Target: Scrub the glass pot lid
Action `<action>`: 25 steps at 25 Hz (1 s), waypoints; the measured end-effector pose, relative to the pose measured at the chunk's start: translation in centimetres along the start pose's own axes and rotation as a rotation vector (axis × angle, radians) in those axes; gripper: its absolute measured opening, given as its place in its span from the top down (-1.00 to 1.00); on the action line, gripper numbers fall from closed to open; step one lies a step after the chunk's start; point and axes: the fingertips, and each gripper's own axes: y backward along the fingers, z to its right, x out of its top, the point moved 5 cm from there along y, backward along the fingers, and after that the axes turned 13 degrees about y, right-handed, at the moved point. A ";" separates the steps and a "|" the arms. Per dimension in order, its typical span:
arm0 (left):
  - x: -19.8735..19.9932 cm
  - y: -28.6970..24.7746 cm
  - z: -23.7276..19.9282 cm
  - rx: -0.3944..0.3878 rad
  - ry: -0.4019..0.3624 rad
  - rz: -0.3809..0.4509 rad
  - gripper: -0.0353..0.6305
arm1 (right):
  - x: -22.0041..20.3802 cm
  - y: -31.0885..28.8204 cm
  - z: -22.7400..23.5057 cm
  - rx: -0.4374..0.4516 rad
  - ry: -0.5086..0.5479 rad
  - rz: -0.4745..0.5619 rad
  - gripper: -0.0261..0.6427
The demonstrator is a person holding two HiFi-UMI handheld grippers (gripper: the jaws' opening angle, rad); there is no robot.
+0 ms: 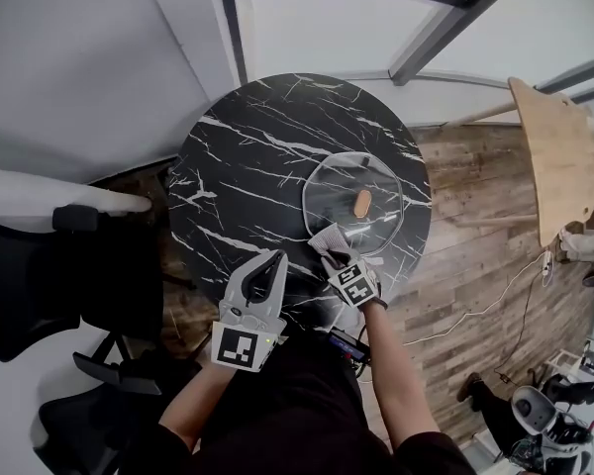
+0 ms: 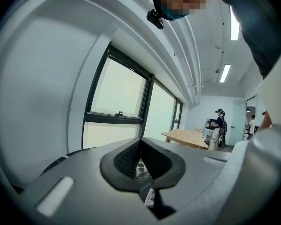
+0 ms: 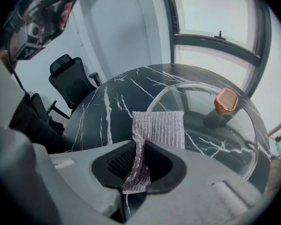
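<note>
At the 4 o'clock side of the round black marble table (image 1: 238,166) the glass pot lid (image 1: 376,181) lies flat, dome up, its copper-coloured knob (image 1: 361,203) near the centre. The right gripper (image 1: 335,257) is clamped on a silvery mesh scrubbing cloth (image 1: 329,237). The cloth's free end hangs forward to the lid's rim at about 7 o'clock; whether it presses on the glass I cannot tell. The left gripper (image 1: 274,261) hovers over the table's 6 o'clock edge, beside the lid and off it, its jaws closed together with nothing between them.

I judge the scrubbing to be at its start or early. The cloth reaches only the near rim, the glass shows no suds or streaks, and the dome from the knob out to 12 o'clock remains to be worked. Nothing steadies the lid.
</note>
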 end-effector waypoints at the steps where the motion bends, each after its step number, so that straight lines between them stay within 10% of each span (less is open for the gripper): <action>1: 0.0 0.0 0.0 0.003 0.000 -0.003 0.88 | 0.1 0.0 -0.1 0.018 0.013 -0.002 0.73; 15: -0.4 0.1 -1.1 0.059 0.041 0.002 0.88 | 0.4 0.6 -2.9 0.244 0.080 0.028 0.73; 25: 0.4 -1.7 0.4 0.061 0.015 0.033 0.88 | 3.6 8.8 -0.9 0.161 -0.046 0.383 0.73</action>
